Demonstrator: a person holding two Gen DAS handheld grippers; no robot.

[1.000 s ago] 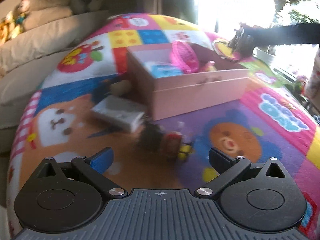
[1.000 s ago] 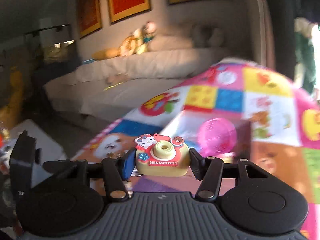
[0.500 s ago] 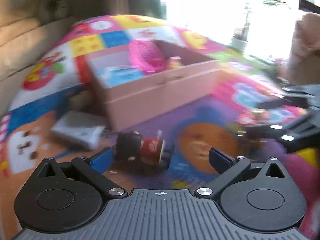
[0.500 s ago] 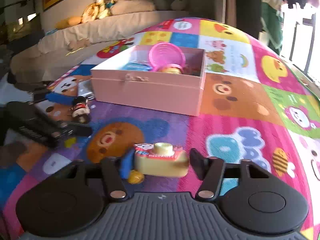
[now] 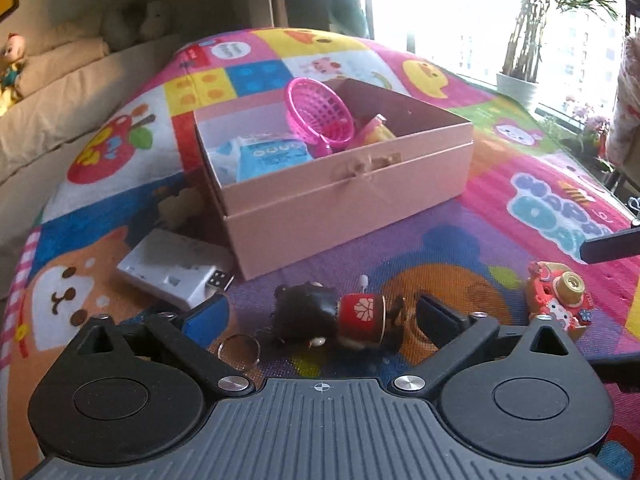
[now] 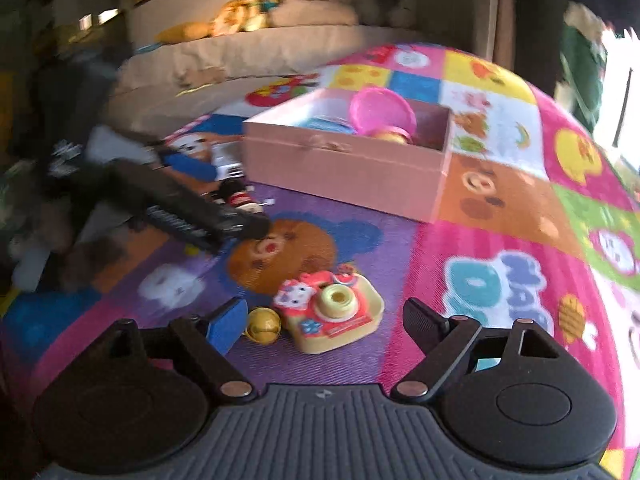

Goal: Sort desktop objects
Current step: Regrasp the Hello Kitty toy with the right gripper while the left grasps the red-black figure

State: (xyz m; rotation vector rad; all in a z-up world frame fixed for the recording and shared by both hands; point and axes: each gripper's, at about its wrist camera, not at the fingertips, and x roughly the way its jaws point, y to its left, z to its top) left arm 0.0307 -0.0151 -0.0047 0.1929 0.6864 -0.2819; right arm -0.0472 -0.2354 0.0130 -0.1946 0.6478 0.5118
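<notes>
Two grippers work over a patterned play mat. The left gripper, jaws apart, straddles a doll keychain lying on the mat near its front edge; neither finger touches it. The right gripper, jaws likewise apart, frames a toy camera and a gold bell just beside it, both resting on the mat. A white adapter lies near the pink box, which holds a pink basket and a blue packet. Beyond the mat's far edge stands a sofa.
</notes>
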